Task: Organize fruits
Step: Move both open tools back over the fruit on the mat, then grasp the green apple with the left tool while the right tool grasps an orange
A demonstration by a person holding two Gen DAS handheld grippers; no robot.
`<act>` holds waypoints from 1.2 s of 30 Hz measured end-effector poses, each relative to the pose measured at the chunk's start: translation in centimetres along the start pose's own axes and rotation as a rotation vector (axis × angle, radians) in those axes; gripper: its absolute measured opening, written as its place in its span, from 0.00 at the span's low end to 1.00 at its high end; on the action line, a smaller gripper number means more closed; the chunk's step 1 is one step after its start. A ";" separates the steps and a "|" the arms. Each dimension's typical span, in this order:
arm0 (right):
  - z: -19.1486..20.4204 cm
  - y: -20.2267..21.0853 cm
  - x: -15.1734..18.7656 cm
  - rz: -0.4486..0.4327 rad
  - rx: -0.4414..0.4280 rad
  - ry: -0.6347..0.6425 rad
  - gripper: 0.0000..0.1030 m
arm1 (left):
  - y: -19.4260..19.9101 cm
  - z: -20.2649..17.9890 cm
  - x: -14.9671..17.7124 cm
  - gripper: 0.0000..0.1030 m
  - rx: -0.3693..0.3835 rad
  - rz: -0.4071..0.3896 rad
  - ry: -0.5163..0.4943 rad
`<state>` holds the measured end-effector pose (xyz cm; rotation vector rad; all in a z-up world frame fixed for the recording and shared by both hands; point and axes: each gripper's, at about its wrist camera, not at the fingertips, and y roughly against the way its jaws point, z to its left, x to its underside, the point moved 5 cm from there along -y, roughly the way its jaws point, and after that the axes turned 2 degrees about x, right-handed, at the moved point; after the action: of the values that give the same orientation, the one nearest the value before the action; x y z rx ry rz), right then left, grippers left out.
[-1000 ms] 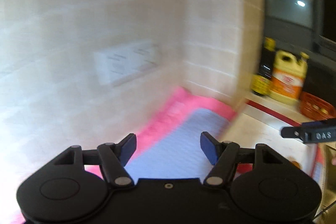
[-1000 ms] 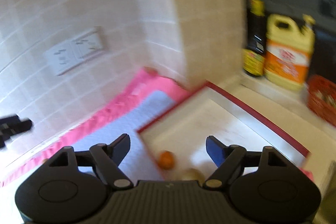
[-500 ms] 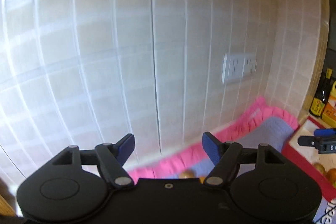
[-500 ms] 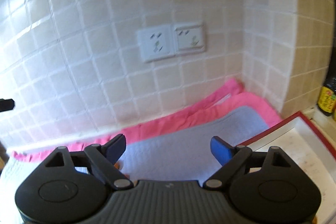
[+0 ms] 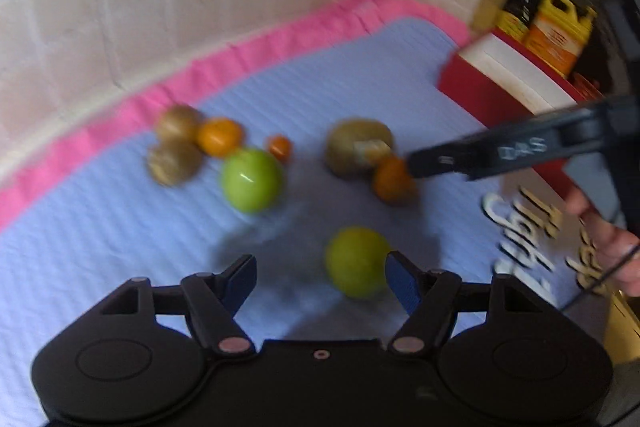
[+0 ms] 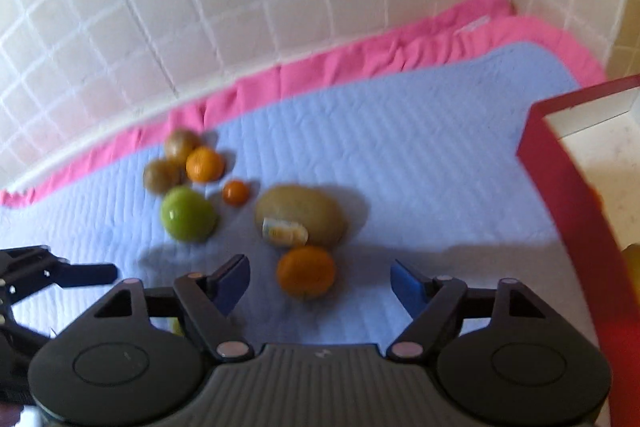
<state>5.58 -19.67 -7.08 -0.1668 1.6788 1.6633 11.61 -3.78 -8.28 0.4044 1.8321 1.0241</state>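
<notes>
Fruits [image 6: 240,203] scattered on blue mat [image 6: 400,147], centre-left of frame. Left gripper [image 5: 320,277] apart, green apple [image 5: 356,261] near right finger. Right gripper [image 6: 320,281] apart, just been closing, orange [image 6: 306,271] between, untouched.

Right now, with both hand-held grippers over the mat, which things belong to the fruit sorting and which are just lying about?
For the job:
green apples
oranges
large brown fruit
small brown fruits
red-rimmed tray

Lying about:
blue mat
pink cloth
yellow jug
dark bottle
</notes>
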 end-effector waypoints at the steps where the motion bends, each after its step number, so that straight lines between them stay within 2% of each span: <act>1: 0.2 -0.3 0.2 0.007 0.008 0.007 0.75 | -0.4 -0.3 0.2 0.82 0.011 0.001 0.004; 4: 0.6 -1.1 0.4 0.022 0.009 0.024 0.72 | -1.4 -0.9 0.6 0.82 0.037 0.010 0.016; 8: 0.5 -1.8 0.3 0.042 0.013 0.001 0.70 | -2.7 -1.6 0.4 0.81 0.012 0.021 -0.004; 13: 0.5 -2.7 -0.1 0.052 0.012 -0.001 0.64 | -3.1 -2.1 0.1 0.81 0.025 0.025 -0.021; 15: 0.5 -2.8 -0.2 0.049 0.013 -0.001 0.64 | -3.2 -2.1 0.1 0.74 0.027 0.029 -0.018; 20: 0.6 -3.2 -0.4 0.056 0.013 -0.009 0.61 | -3.5 -2.1 0.3 0.71 0.020 0.046 -0.027; 25: 0.4 -3.4 -0.3 0.072 0.011 -0.022 0.58 | -3.6 -2.2 0.2 0.64 0.025 0.047 -0.023; 36: 0.4 -3.4 -0.4 0.084 0.003 -0.036 0.54 | -4.0 -2.1 0.2 0.64 0.030 0.062 -0.028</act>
<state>8.01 -19.93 -9.54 -0.0648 1.6821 1.7154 10.34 -7.03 -11.16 0.4939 1.8216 1.0297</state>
